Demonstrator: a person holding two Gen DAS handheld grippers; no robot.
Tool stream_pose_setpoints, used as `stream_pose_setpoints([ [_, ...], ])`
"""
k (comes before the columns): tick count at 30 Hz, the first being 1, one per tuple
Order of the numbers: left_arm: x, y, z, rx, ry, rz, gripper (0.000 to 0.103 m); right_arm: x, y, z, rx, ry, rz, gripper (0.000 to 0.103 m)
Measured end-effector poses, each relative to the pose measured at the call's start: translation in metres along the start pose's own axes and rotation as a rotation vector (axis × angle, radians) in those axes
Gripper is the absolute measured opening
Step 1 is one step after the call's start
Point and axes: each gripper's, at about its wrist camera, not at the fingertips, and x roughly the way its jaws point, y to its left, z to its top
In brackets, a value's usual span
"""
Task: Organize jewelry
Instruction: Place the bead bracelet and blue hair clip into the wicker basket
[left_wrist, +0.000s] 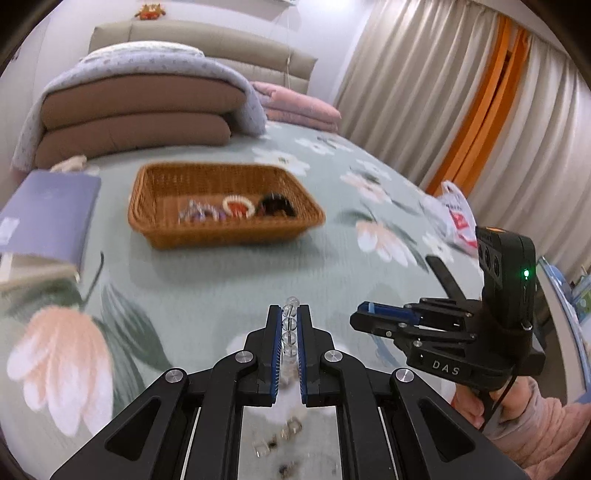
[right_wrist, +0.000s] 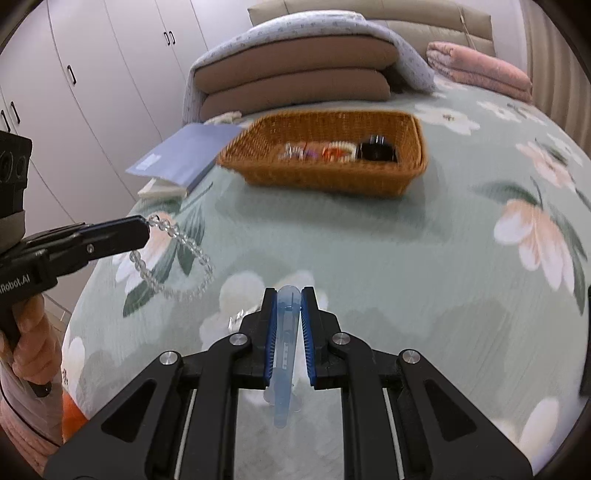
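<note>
Our left claw (left_wrist: 289, 314) grips the clear bead bracelet (right_wrist: 173, 258), our right claw (right_wrist: 289, 295) clamps a blue clip (right_wrist: 286, 332) — we aim centrally for the basket (left_wrist: 221, 229), mid-frame, lowering beads before releasing

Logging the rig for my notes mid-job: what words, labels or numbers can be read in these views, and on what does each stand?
"DAS": white letters on the black body of the right tool, seen from the left wrist.
"Robot.AI", its start cut off by the frame edge: on the body of the left tool, seen from the right wrist.
Red print on the white plastic bag: too blurred to read.
Pale label on the purple book: too blurred to read.
</note>
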Motion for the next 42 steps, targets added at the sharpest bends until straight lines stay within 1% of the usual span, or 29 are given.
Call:
stream_pose_setpoints([
  [5,0.004,0.005,0.036,0.003,-0.043,0.012,0.007,-0.002,-0.006,0.040,-0.033,-0.044,-0.021,0.012],
  [10,0.019,0.015,0.075,-0.001,-0.077,0.024,0.007,0.005,-0.014,0.091,-0.049,-0.092,-0.043,0.012],
  [16,0.052,0.029,0.109,-0.019,-0.085,0.054,0.007,0.037,-0.026,0.152,-0.031,-0.101,-0.004,0.012],
  [17,0.058,0.033,0.112,-0.029,-0.086,0.055,0.007,0.046,-0.030,0.164,-0.023,-0.107,0.002,0.012],
  [19,0.071,0.044,0.117,-0.052,-0.105,0.083,0.007,0.061,-0.034,0.180,-0.019,-0.119,-0.003,0.012],
  [20,0.077,0.051,0.118,-0.075,-0.119,0.092,0.007,0.068,-0.036,0.186,-0.015,-0.123,0.000,0.012],
  [22,0.092,0.069,0.117,-0.147,-0.141,0.083,0.007,0.088,-0.041,0.199,0.006,-0.125,0.009,0.012],
  [23,0.100,0.077,0.116,-0.173,-0.147,0.086,0.007,0.103,-0.045,0.206,0.026,-0.113,0.009,0.012],
  [26,0.124,0.096,0.113,-0.217,-0.141,0.112,0.007,0.136,-0.050,0.215,0.048,-0.070,0.000,0.012],
  [30,0.143,0.108,0.111,-0.223,-0.124,0.128,0.007,0.168,-0.055,0.218,0.038,-0.037,-0.031,0.012],
  [33,0.146,0.109,0.109,-0.216,-0.120,0.123,0.007,0.182,-0.057,0.217,0.043,-0.028,-0.032,0.012],
  [36,0.145,0.105,0.111,-0.194,-0.119,0.127,0.008,0.190,-0.062,0.215,0.069,-0.022,0.004,0.012],
  [37,0.144,0.104,0.111,-0.190,-0.119,0.129,0.011,0.192,-0.063,0.215,0.074,-0.018,0.011,0.013],
  [38,0.145,0.104,0.112,-0.191,-0.118,0.128,0.020,0.193,-0.064,0.215,0.077,-0.016,0.016,0.013],
  [39,0.144,0.102,0.112,-0.188,-0.121,0.129,0.027,0.193,-0.066,0.214,0.079,-0.014,0.022,0.013],
  [40,0.142,0.101,0.112,-0.185,-0.130,0.133,0.042,0.193,-0.067,0.213,0.084,-0.010,0.027,0.013],
  [41,0.139,0.100,0.111,-0.183,-0.139,0.142,0.055,0.192,-0.069,0.213,0.094,-0.007,0.036,0.013],
  [42,0.137,0.100,0.111,-0.184,-0.146,0.147,0.057,0.189,-0.070,0.211,0.101,-0.007,0.045,0.014],
])
